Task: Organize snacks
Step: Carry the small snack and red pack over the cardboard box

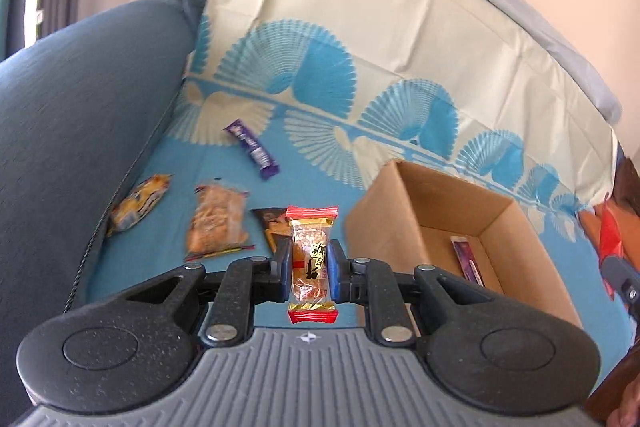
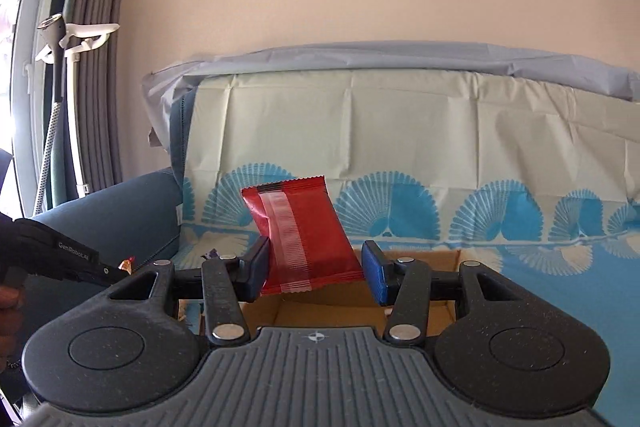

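Observation:
My left gripper (image 1: 311, 259) is shut on a small gold snack packet with red ends (image 1: 311, 251), held above the blue sofa cover. To its right stands an open cardboard box (image 1: 420, 223) with a purple bar (image 1: 468, 259) inside. My right gripper (image 2: 316, 271) is shut on a red snack pouch (image 2: 304, 235), lifted above the cardboard box (image 2: 440, 259). On the cover to the left lie a purple bar (image 1: 252, 149), an orange cracker pack (image 1: 218, 223), a yellow packet (image 1: 136, 203) and a dark packet (image 1: 272, 223).
A dark blue sofa armrest (image 1: 80, 115) rises at the left. The patterned cover (image 1: 400, 39) runs up the backrest. The other gripper with the red pouch (image 1: 612, 243) shows at the right edge of the left wrist view. A curtain and white stand (image 2: 76, 67) are at far left.

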`<state>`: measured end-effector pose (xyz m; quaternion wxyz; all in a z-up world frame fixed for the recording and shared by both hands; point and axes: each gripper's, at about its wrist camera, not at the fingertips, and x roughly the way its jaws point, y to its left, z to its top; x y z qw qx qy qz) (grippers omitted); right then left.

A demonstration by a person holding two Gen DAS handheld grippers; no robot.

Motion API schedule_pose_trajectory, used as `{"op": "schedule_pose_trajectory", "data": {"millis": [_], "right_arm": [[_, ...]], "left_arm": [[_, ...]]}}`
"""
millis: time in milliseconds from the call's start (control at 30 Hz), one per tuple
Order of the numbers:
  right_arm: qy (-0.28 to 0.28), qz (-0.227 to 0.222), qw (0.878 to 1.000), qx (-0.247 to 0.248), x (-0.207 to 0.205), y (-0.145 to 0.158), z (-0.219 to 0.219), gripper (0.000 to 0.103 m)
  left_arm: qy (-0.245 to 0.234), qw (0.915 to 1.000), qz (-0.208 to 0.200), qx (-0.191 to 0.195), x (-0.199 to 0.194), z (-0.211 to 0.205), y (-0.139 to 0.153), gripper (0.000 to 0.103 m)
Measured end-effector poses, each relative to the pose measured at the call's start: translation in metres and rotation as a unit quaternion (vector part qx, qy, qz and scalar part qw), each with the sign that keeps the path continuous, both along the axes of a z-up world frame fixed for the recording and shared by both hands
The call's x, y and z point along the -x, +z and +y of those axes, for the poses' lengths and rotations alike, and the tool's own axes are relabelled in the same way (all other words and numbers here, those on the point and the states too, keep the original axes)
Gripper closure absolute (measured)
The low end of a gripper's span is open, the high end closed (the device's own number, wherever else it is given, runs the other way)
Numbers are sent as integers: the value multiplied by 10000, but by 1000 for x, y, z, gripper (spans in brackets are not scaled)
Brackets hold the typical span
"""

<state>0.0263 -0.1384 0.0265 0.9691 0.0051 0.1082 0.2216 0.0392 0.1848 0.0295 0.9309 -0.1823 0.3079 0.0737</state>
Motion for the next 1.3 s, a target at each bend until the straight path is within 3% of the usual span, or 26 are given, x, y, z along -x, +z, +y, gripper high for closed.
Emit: {"op": "schedule_pose_trajectory", "data": {"millis": [233,733,1300], "right_arm": [[-237,307,9992,50,-12,-29,-15,52],[-402,501,9979,40,-32,-35,-27,52],[-556,525,9971,34,-33,-36,-33,51]], "left_arm": [[-194,9998,-60,-71,-12,-19,2,84],[-475,9988,-108,39,-42,-49,-7,84],[-1067,9905,-843,207,-41,-95,6,84]]}}
